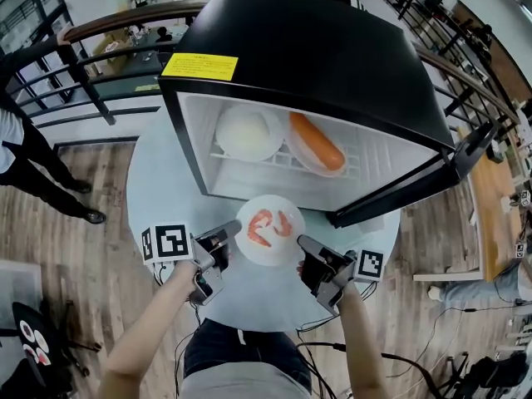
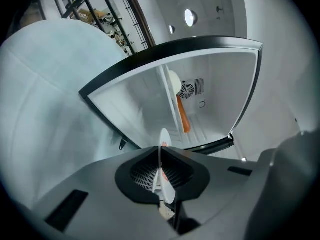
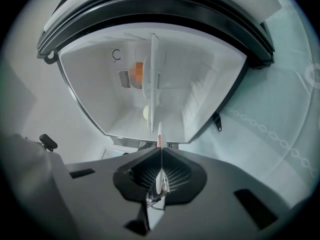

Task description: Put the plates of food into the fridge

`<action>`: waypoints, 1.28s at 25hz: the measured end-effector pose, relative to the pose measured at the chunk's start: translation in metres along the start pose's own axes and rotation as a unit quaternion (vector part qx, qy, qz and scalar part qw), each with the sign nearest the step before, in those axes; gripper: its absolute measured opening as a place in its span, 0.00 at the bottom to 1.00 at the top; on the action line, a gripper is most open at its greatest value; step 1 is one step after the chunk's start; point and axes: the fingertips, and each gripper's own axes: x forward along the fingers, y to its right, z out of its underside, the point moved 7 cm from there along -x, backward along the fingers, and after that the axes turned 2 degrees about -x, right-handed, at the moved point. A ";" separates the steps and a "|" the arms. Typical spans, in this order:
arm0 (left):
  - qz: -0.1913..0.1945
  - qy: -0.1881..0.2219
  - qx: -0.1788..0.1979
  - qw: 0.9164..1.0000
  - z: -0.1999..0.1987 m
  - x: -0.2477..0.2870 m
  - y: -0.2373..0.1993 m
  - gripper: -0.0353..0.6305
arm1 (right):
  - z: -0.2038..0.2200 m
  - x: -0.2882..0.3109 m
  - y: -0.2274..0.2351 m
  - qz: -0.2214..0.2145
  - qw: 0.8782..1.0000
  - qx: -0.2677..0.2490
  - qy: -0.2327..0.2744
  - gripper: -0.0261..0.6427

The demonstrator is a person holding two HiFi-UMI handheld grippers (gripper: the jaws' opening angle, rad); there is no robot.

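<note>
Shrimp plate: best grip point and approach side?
The plate by its thin rim, opposite edges: left gripper from its left, right gripper from its right. It is flat and shallow, shrimp mid-plate, so only the rim is free. Both grip there.

No words or numbers can be read. A yellow label (image 1: 199, 66) lies on top of the fridge (image 1: 332, 48), near its front left corner. It carries a red heading and lines of dark print, all too small to make out. The cube on the left gripper (image 1: 233, 228) shows black-and-white square markers (image 1: 171, 241). The cube on the right gripper (image 1: 305, 243) shows one such marker (image 1: 370, 264). These are block patterns, not letters or digits.
</note>
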 end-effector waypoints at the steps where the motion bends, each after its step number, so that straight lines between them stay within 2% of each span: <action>1: -0.003 0.005 0.000 1.000 -0.001 0.003 -0.007 0.09 | 0.000 0.002 0.006 -0.003 1.000 0.000 0.005 0.07; 5: -0.006 0.026 -0.009 1.000 -0.006 0.011 -0.025 0.09 | -0.002 0.009 0.028 -0.009 1.000 0.009 0.024 0.07; 11: -0.016 0.049 0.020 0.998 -0.017 0.028 -0.041 0.09 | -0.014 0.020 0.048 0.006 0.998 -0.012 0.056 0.07; 16: -0.037 0.078 0.009 0.996 -0.021 0.040 -0.061 0.09 | -0.023 0.030 0.065 0.028 0.994 -0.037 0.095 0.07; 23: -0.042 0.135 0.006 0.990 -0.021 0.048 -0.086 0.09 | -0.033 0.044 0.084 0.068 0.987 -0.065 0.127 0.07; 28: -0.060 0.157 -0.010 0.986 -0.022 0.061 -0.095 0.09 | -0.044 0.049 0.094 0.088 0.981 -0.038 0.166 0.07; 32: -0.069 0.174 -0.024 0.982 -0.024 0.064 -0.097 0.09 | -0.048 0.055 0.095 0.080 0.978 -0.011 0.195 0.07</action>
